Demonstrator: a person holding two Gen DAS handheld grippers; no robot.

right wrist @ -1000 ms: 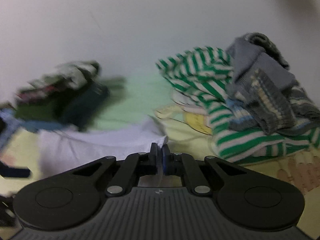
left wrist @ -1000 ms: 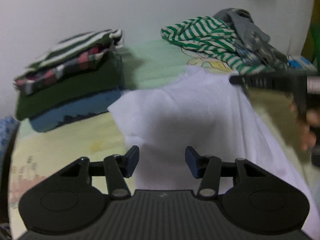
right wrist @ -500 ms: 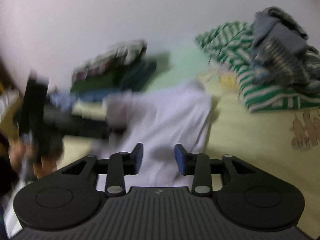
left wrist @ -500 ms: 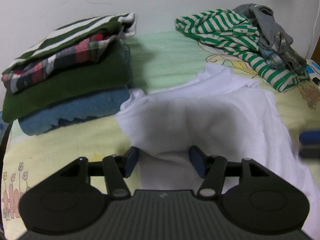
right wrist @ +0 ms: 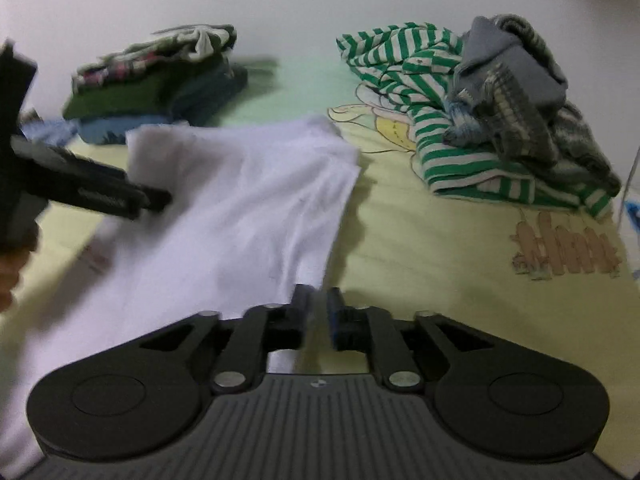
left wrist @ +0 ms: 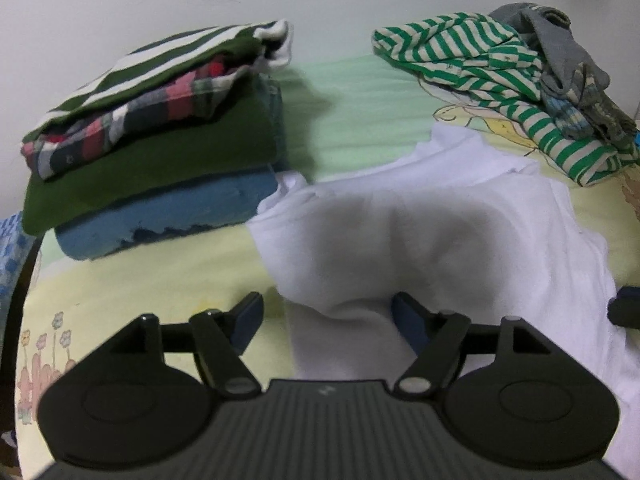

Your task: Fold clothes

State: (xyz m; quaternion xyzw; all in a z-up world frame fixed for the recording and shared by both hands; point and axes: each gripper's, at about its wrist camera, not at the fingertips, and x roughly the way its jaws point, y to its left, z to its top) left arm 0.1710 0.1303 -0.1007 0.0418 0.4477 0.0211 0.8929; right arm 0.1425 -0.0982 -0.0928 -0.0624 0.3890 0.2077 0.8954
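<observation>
Spreading a white T-shirt [left wrist: 460, 240] for folding — that appears to be the step in hand, with no fold yet visible in the cloth.

- Bed sheet [right wrist: 440, 248], pale yellow and green with cartoon prints: carries everything listed below.
- White T-shirt [right wrist: 240, 208]: lies in the middle of the bed between the two clothes piles, mostly flat, rumpled at its far edge; its left corner lies just beside the folded stack.
- Folded stack [left wrist: 152, 136], far left against the wall: blue piece at the bottom, dark green above it, plaid next, green-and-white stripes on top. Judged finished.
- Unfolded heap [right wrist: 480, 120], far right: a green-striped shirt [left wrist: 480, 64] with a grey knit garment [right wrist: 520, 92] on top. Judged still to do.
- Left hand-held gripper [left wrist: 326, 316]: jaws spread wide, straddling the near hem of the T-shirt, gripping nothing.
- Right hand-held gripper [right wrist: 318, 312]: jaws drawn narrow, at the shirt's right edge; whether cloth lies between them I cannot tell — motion blur hides the gap.

Next move, as judged: each gripper needs a firm pinch on a hem corner, then a pull to flatten the cloth before the first fold.
</observation>
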